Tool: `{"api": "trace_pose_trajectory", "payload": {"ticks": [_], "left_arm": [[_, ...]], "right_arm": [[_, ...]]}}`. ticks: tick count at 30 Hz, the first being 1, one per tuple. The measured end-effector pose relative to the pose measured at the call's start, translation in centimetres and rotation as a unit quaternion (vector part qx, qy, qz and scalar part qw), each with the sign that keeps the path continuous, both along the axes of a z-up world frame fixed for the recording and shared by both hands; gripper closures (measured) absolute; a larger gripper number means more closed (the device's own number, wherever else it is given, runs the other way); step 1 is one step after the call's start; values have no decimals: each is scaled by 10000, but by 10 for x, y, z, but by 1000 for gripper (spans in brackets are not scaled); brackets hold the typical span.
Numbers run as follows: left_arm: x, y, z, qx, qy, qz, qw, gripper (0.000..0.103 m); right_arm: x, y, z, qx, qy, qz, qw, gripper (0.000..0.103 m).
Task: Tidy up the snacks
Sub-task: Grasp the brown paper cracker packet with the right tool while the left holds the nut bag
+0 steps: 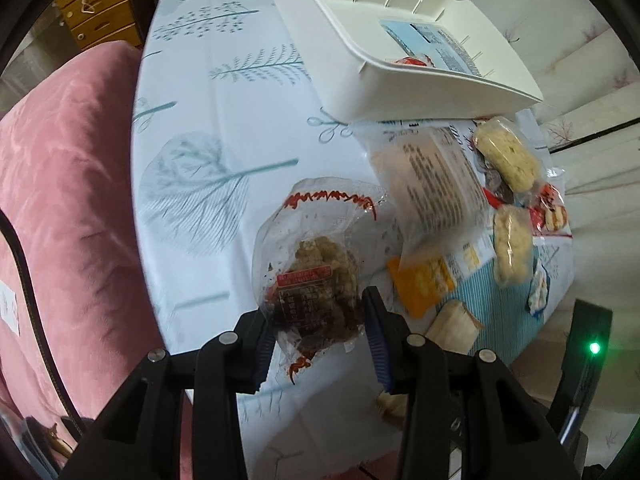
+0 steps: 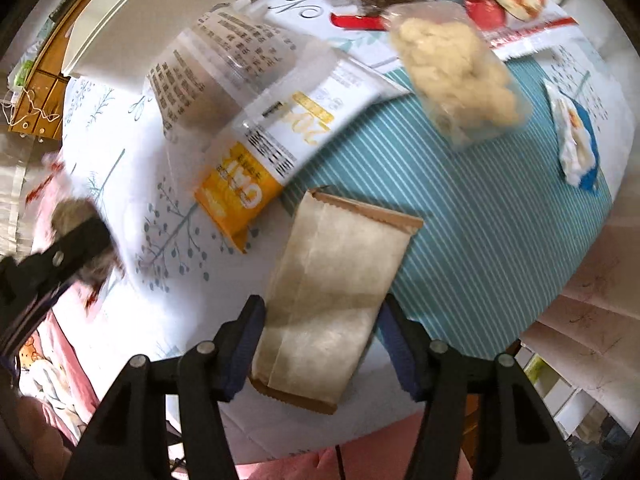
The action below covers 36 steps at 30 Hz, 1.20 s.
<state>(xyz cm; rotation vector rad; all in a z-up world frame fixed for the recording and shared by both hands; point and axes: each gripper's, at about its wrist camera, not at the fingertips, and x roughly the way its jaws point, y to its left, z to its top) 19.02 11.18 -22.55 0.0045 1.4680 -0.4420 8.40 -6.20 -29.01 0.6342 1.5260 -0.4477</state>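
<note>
**Two snack packets in play, one per hand-held gripper**

Two packets are being handled at once. In the left wrist view, the left hand-held gripper [image 1: 320, 332] is pinching a clear crinkly plastic packet with red print and a dark brown clumpy snack inside [image 1: 316, 280], its blue-padded fingers [image 1: 378, 340] pressing on either side of the lower end. The packet is sitting above the white tree-patterned tabletop [image 1: 208, 128], probably so it can be carried to the white plastic storage bin [image 1: 384, 60] lying tilted at the far side, where a red-wrapped item is already showing. Beside the packet, other snacks are lying in a loose pile: a clear printed bag [image 1: 432, 184], two pale yellow puffed cakes in clear wrap [image 1: 508, 160], and an orange-and-white sachet [image 1: 424, 284].

In the right wrist view, the right hand-held gripper [image 2: 320, 344] is spreading its jaws around the near end of a flat brown kraft-paper packet [image 2: 332, 300]. The fingers are sitting just beside its edges; whether they are touching is hard to tell, so this is likely a grasp being lined up. The paper packet is lying on the tabletop, partly over a teal striped cloth [image 2: 480, 208], near the orange-and-white sachet. At the left edge, the other gripper with its dark snack is appearing blurred.
</note>
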Motion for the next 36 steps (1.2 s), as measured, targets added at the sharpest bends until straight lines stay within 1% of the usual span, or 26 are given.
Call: {"api": "trace_pose_trajectory", "payload": {"ticks": [5,9,11,12,13,15,18,22,24,26,27,28,29,34,36], "left_arm": [[-32,22,11,-63,-23,109,9999,64],[-56,33,17,-135,38,140,9998,64],[-68,35,21,-185,83,136,9997,64],[-72,35,23,-210,87,130,9997,64],[-75,35,25,-237,84,119,9996,64],[-80,31,32,-304,30,66,9995,64],[-83,24,43,-346,-123,35,9993,64],[-80,14,54,-385,-205,150,9989,63],[-78,8,57,-444,-191,265,9985,63],[-77,3,59,-457,-199,319,9982,63],[-76,-1,60,-478,-214,364,9980,63],[-75,-3,60,-490,-215,409,9977,63],[-74,-5,60,-498,-213,466,9974,63],[-72,-9,58,-530,-240,559,9967,63],[-72,-3,56,-546,-189,647,9962,63]], "right_arm": [[-34,-2,4,-14,-188,-175,9997,45],[-57,-2,23,-128,-451,-315,9984,45],[-64,-4,37,-185,-598,-362,9974,48],[-68,-4,41,-209,-657,-387,9969,65],[-73,-7,46,-236,-766,-434,9958,99],[-79,-14,55,-107,-952,-470,9943,103],[-82,-32,61,9,-1208,-533,9913,103],[-81,-57,66,99,-1297,-573,9899,103],[-79,-71,67,240,-1263,-605,9899,103],[-67,-79,67,514,-1254,-554,9892,103],[-55,-78,74,592,-1216,-531,9894,103],[-51,-81,71,700,-1176,-487,9894,103],[-45,-80,84,754,-1144,-459,9895,103],[-27,-79,79,1159,-938,-290,9884,101],[-20,-73,74,1218,-804,-220,9890,101]]}}
